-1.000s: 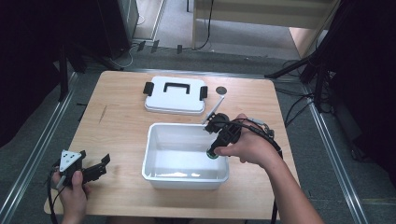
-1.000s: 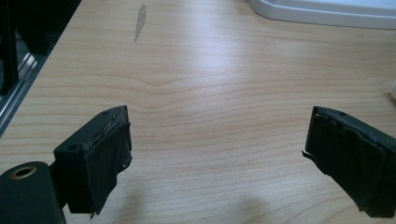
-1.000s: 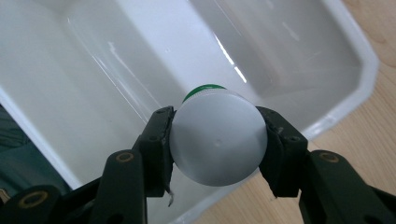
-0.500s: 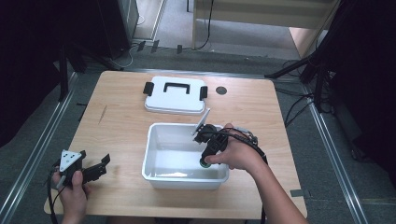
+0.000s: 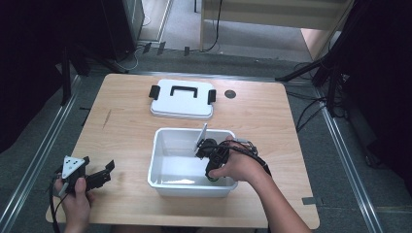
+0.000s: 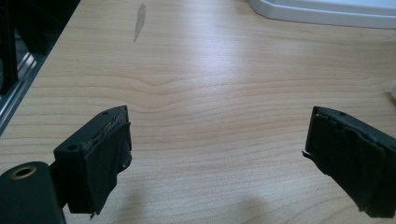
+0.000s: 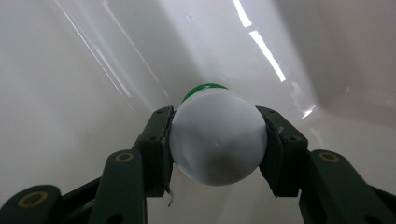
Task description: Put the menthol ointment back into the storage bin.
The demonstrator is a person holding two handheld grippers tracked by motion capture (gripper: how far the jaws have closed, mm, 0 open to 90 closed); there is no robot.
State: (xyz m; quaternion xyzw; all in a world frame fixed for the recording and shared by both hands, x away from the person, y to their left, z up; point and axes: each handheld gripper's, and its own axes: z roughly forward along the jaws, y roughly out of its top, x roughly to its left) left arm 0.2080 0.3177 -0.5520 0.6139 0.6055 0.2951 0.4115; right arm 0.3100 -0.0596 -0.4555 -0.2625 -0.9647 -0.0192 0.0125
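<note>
Right gripper (image 7: 217, 144) clamped on a white bottle (image 7: 217, 142) with green cap (image 7: 204, 88), cap pointing straight ahead of the jaws, long axis in line with the gripper. It's down inside the white bin (image 5: 165, 182), floor just ahead. Left gripper (image 6: 217, 154) wide open, empty, over bare desk (image 6: 210, 74), lid (image 5: 182, 99) well ahead.
</note>
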